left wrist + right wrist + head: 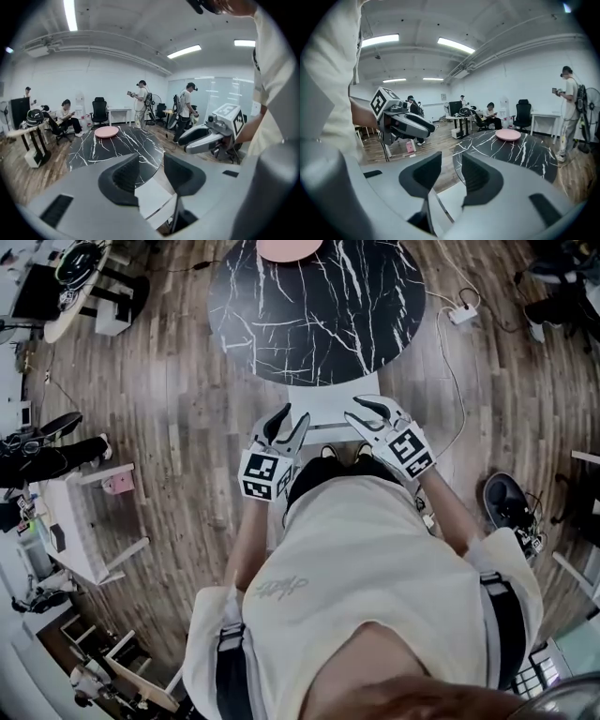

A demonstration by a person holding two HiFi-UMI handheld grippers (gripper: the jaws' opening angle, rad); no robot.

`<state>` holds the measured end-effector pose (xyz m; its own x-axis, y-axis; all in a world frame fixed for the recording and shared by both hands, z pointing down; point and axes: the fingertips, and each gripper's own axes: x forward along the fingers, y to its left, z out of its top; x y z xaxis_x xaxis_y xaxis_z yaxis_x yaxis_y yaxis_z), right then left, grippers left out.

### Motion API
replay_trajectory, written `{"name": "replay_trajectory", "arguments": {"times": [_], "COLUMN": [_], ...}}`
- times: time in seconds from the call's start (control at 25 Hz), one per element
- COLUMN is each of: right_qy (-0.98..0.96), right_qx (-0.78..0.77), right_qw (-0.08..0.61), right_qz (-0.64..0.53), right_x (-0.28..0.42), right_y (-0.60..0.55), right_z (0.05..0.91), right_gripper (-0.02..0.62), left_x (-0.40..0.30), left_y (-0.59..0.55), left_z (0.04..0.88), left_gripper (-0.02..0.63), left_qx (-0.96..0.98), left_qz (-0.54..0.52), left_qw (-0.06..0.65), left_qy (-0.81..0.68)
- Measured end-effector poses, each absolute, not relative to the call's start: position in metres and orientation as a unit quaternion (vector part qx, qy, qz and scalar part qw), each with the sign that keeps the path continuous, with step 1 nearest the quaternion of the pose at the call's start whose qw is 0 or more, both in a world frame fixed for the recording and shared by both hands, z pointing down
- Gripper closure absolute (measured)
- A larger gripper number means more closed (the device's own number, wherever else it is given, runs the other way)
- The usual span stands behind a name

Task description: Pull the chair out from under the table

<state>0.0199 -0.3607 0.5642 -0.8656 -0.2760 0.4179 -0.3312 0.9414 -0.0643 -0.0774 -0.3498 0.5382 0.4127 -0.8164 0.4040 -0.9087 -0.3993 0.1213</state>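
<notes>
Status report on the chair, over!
Tools open, empty: left tool, right tool. The white square-seated chair partly under round black marble table. Close behind it: person's shoes.

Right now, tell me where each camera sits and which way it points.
Head view: on the person's head, looking steeply down at the black marble table, the white chair, the left gripper, the right gripper and torso.
Left gripper view: on the left gripper, looking along its open jaws across the table; the right gripper shows at right.
Right gripper view: on the right gripper, looking along its open jaws; the left gripper shows at left.
Shared: both gripper views show the pink plate.
</notes>
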Motion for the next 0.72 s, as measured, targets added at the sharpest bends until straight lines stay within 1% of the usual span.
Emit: {"name": "replay_trajectory", "arguments": {"times": [0.12, 0.36, 0.72], "right_qy": [-0.963, -0.955, -0.917], "right_qx": [0.147, 0.117, 0.011], "right_qw": [0.217, 0.262, 0.399], "right_qz": [0.059, 0.075, 0.014], "right_x": [0.014, 0.011, 0.005], "right_y": [-0.358, -0.339, -0.297], "right_z": [0.565, 0.58, 0.641], "right_gripper": [0.453, 0.443, 0.443], "left_x": [-0.071, -0.053, -0.03], "left_y": [-0.34, -0.316, -0.277], "left_z": [0.552, 0.599, 0.675], "left_gripper": [0.422, 0.422, 0.422], "left_qx": [0.839, 0.862, 0.853], "left_qz": [0.195, 0.288, 0.458], "left_qw": [0.142, 0.156, 0.137], "left_qy": [-0.488, -0.386, -0.208]}}
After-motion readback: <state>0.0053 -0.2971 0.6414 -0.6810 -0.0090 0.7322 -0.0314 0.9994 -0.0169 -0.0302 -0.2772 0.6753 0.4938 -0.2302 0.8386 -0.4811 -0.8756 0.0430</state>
